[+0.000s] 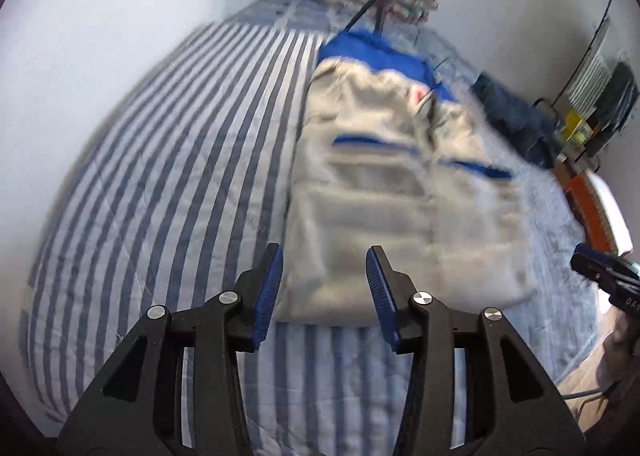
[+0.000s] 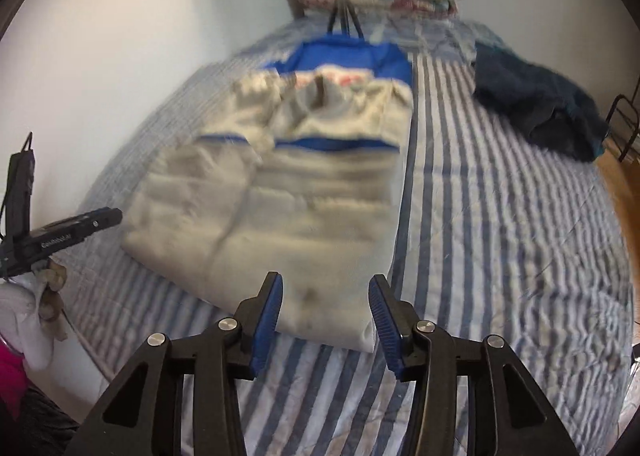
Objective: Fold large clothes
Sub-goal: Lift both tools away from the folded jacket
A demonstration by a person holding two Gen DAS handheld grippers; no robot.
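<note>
Beige-and-blue padded jacket ahead of both grippers: soft, bulky, probably light; best pinched at hem corners. Left gripper and right gripper released, empty.

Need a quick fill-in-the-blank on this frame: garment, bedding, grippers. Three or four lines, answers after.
1. The beige jacket lies on a bed cover patterned with blue and white ____.
2. The trim and lining on the jacket are coloured ____.
3. The jaws of the left gripper and the right gripper both stand ____, with nothing between them.
4. The crumpled dark cloth lies to the jacket's ____ in the right wrist view.

Answers: stripes; blue; open; right
</note>
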